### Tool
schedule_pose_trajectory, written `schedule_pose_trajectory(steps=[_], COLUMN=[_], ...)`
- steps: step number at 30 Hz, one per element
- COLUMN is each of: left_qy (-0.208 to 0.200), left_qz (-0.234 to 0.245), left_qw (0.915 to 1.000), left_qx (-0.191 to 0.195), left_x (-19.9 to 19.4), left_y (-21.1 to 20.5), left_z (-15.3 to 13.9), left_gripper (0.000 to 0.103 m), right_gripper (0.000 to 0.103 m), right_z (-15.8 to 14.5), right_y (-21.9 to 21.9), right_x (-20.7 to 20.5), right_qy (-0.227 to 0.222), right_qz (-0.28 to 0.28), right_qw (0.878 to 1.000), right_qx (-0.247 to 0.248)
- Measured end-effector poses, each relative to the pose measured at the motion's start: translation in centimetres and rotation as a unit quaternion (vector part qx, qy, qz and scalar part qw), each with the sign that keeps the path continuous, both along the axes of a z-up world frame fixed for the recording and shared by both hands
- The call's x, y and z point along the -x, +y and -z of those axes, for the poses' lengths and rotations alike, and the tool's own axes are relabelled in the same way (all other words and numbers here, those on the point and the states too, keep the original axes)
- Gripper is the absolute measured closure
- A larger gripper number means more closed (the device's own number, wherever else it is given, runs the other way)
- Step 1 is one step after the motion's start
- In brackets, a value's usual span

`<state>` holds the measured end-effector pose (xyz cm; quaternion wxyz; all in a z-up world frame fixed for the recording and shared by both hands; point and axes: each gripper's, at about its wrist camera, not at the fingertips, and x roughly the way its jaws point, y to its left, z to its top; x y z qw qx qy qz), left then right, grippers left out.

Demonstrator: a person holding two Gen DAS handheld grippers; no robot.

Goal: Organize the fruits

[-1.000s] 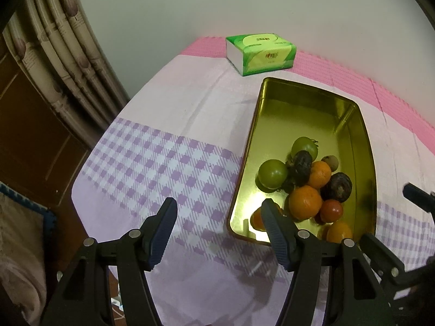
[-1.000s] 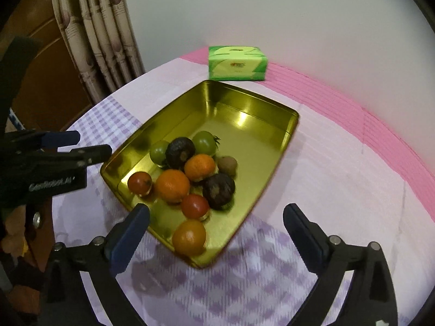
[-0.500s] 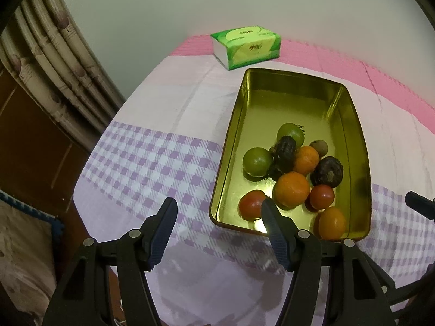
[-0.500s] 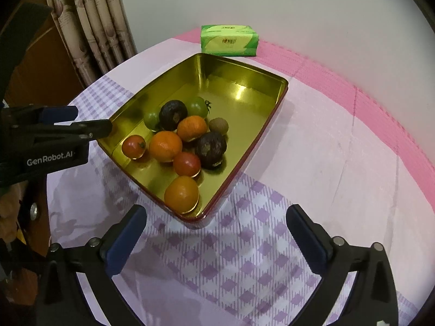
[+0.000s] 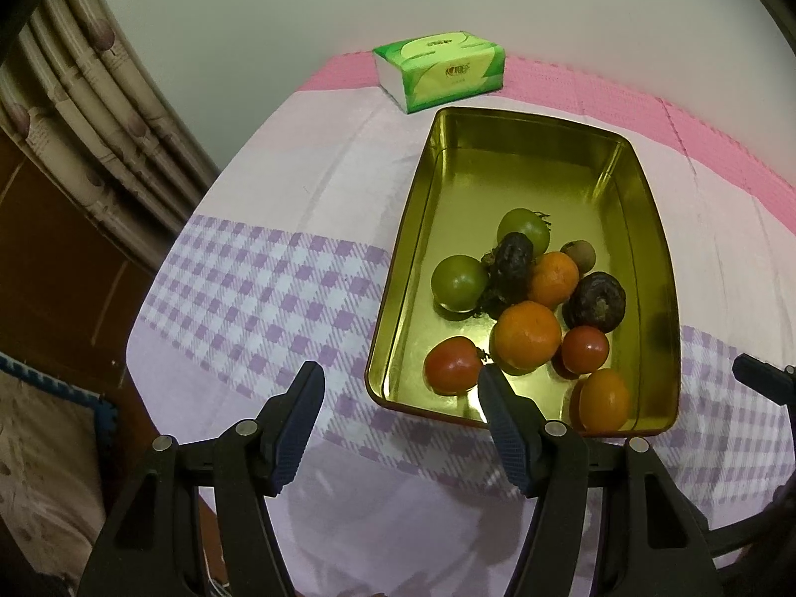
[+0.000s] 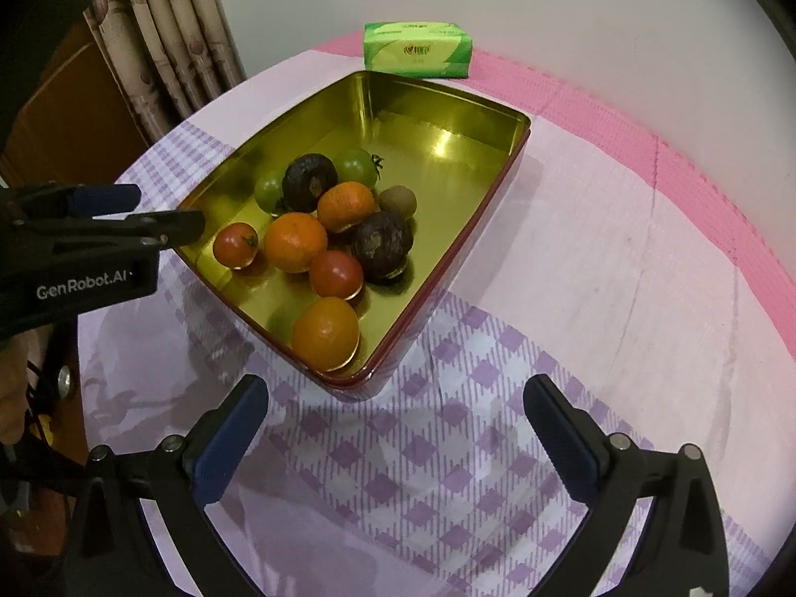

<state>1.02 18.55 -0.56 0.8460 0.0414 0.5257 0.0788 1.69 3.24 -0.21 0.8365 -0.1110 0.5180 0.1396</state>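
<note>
Left gripper [image 5: 398, 388] and right gripper [image 6: 398, 403] both gape, holding nothing — since earlier they seem drawn back from the gold tray's [image 6: 450, 253] near edge.

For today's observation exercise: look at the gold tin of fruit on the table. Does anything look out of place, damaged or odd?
Two dark, wrinkled fruits in the gold tin look shrivelled beside the smooth oranges and tomatoes. All the fruit is heaped at the near end; the far half is bare. Nothing has spilled.
</note>
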Motion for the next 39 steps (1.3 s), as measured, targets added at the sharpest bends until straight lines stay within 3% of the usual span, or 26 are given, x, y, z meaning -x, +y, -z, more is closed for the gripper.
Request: schedule_pose_trajectory(steps=[14, 39], left_qy=[0.006, 0.009], left_qz=[0.005, 0.01], left_qw=[0.9998, 0.9999], left_qx=[0.016, 0.009], left_x=[-0.2, -0.2], left_y=[0.1, -0.1], left_z=[0.3, 0.5], left_gripper=[0.038, 0.038], right_gripper=[0.001, 0.001], right_z=[0.6, 1.0], right_y=[0.7, 0.8], right_x=[-0.3, -0.3], right_qy=[0.011, 0.015], right_qz=[-0.001, 0.003], right_qw=[1.0, 1.0], right_qx=[0.002, 0.004])
